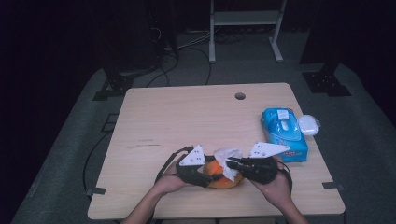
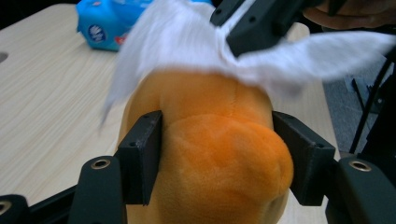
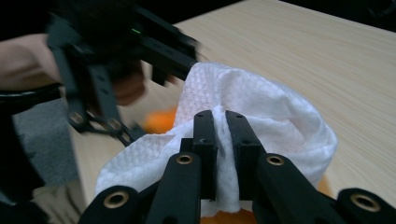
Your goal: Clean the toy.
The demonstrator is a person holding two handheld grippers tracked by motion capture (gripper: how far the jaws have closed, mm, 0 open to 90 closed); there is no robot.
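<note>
Meanwhile, at the near edge of the pale wood-grain table, I steady an orange plush toy with my left gripper, its two black jaws clamped on either flank of the toy's rounded, seamed body so it cannot slide or roll under the rubbing. My right gripper pinches a white wipe between jaws drawn almost together, the sheet bunched and folded over the toy's top, which I judge to be a wiping pass over the fur. The toy sits just in front of me, between my two hands, resting on the tabletop. Its pile looks short, soft and squashy, giving where the jaws press in. The wipe is thin, with a fine dimpled weave, and drapes limply in loose folds, slightly blurred in the left gripper view. Off to the right, well apart from the work, lies the blue glossy wipes pack, and touching its far right side is a small white rounded object, which I cannot identify.
</note>
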